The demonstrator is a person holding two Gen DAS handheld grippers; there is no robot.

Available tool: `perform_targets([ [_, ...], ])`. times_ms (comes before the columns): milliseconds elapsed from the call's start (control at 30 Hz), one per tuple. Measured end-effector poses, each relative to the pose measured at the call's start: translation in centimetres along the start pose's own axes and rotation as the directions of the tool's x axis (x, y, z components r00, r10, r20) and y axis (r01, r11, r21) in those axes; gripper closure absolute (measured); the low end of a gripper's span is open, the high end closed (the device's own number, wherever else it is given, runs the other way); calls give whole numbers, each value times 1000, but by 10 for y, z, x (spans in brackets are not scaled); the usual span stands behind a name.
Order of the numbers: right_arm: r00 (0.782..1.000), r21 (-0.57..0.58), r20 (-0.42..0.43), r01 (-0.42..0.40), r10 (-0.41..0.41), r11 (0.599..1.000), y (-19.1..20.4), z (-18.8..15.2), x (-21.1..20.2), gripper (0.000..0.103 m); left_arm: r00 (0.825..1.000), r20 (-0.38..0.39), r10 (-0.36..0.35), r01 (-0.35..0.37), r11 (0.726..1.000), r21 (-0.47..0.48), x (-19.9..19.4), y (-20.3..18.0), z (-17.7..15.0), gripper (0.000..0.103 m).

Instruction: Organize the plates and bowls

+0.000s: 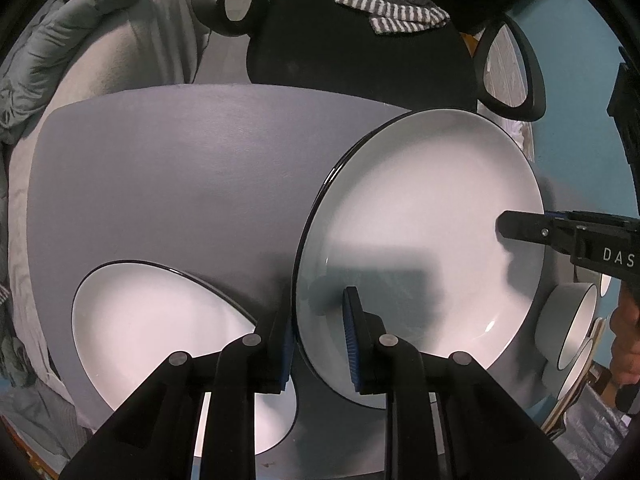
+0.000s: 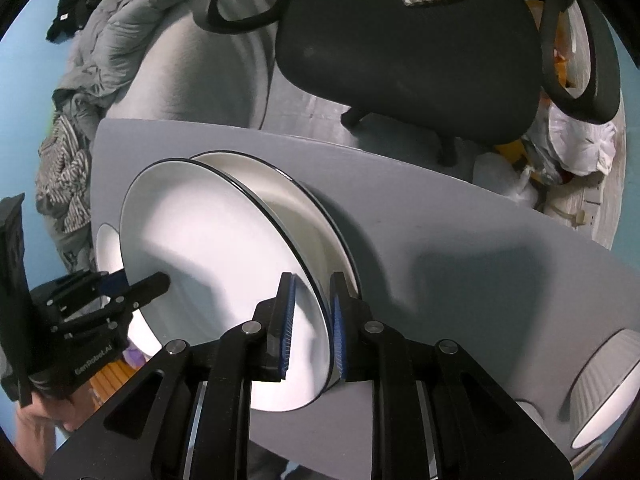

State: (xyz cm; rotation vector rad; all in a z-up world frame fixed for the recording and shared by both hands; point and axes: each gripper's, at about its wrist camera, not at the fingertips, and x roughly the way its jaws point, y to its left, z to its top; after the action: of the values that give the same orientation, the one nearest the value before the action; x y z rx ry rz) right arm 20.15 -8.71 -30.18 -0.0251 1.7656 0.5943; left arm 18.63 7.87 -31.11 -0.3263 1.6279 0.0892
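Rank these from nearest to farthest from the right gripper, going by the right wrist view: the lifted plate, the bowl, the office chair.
1. Lifted plate: between the right gripper fingers.
2. Bowl: lower right, on the table.
3. Office chair: beyond the table's far edge.

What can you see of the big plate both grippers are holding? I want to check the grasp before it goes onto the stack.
The big plate is round, white and glossy, ceramic by its look, with a thin black rim line. It is tilted up off the grey table. The left gripper pinches its near edge between blue pads, and the right gripper clamps the opposite edge. In the right wrist view it hangs just over a second plate of the same kind; contact between them cannot be told.
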Motion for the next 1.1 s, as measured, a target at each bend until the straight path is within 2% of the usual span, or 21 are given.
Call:
perform_targets([
  [267, 999, 15, -18, 31, -31, 999, 3, 2, 1, 85, 1000, 3, 4, -4, 1000, -3, 1, 2, 1, 80],
  [367, 999, 18, -30, 44, -43, 999, 6, 5, 2, 79, 1000, 8, 0, 0, 1000, -4, 2, 1, 2, 78],
  [500, 997, 5, -48, 63, -62, 998, 14, 7, 5, 64, 1000, 16, 18, -18, 1000, -4, 1, 0, 3, 75],
  [633, 991, -16, -67, 115, -116, 993, 25, 8, 7, 55, 999, 22, 43, -43, 999, -7, 1, -1, 2, 75],
  [767, 988, -10, -76, 136, -137, 991, 26, 9, 7, 52, 994, 43, 98, -98, 995, -20, -2, -2, 2, 75],
  [1100, 983, 25, -76, 170, -168, 985, 28, 9, 0, 47, 989, 84, 123, -119, 992, -50, -11, -3, -2, 75],
])
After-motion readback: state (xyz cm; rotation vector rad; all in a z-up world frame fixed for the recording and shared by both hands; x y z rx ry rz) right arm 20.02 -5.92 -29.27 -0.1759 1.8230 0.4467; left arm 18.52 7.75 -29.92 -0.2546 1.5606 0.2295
